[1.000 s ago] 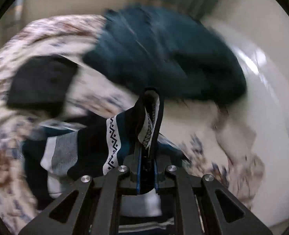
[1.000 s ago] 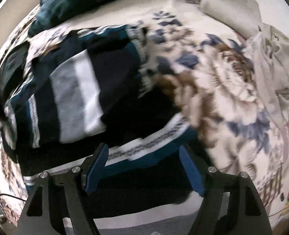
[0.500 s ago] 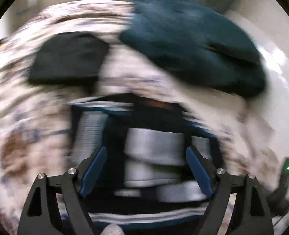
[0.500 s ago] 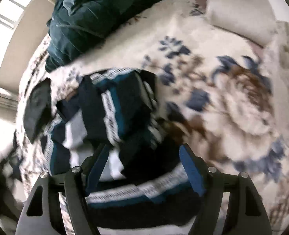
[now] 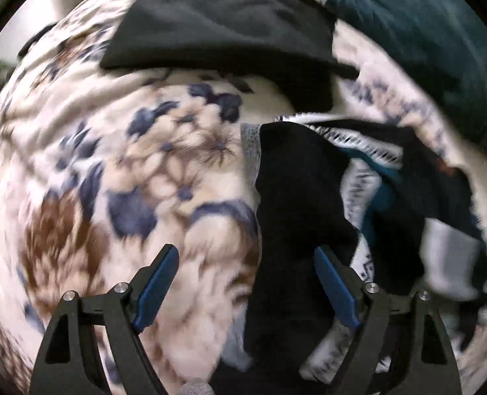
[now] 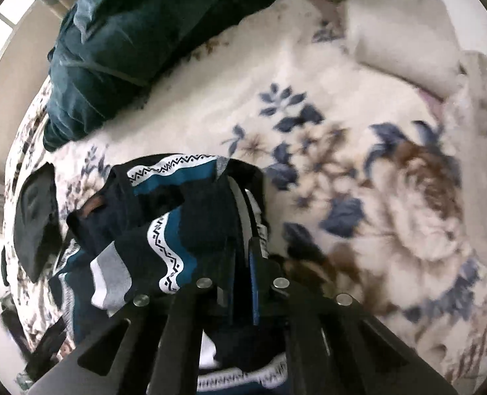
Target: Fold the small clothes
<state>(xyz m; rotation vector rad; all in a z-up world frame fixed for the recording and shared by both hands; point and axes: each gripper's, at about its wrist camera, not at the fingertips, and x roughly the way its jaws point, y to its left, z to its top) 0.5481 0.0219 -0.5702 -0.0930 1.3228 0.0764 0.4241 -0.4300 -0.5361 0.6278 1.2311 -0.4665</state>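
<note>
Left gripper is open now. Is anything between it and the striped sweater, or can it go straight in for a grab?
Nothing visible blocks it. The left gripper is open above the floral blanket, and the sweater's dark edge already lies between its fingers. The right gripper is shut on the sweater. The black cloth lies farther back, apart.

The right gripper [image 6: 242, 263] sits at the bottom centre of the frame, its jaws closed tight on a bunched fold of the striped sweater [image 6: 164, 230]. The sweater is navy with teal, grey and white patterned bands, and it spreads from the centre toward the lower left. It lies on a cream floral blanket [image 6: 358, 181] with blue and brown flowers filling the right half. A black garment [image 6: 34, 217] lies at the left edge, just beside the sweater. A dark teal quilt [image 6: 118, 49] is heaped in the upper left, and a pale pillow [image 6: 405, 42] lies in the upper right.
</note>
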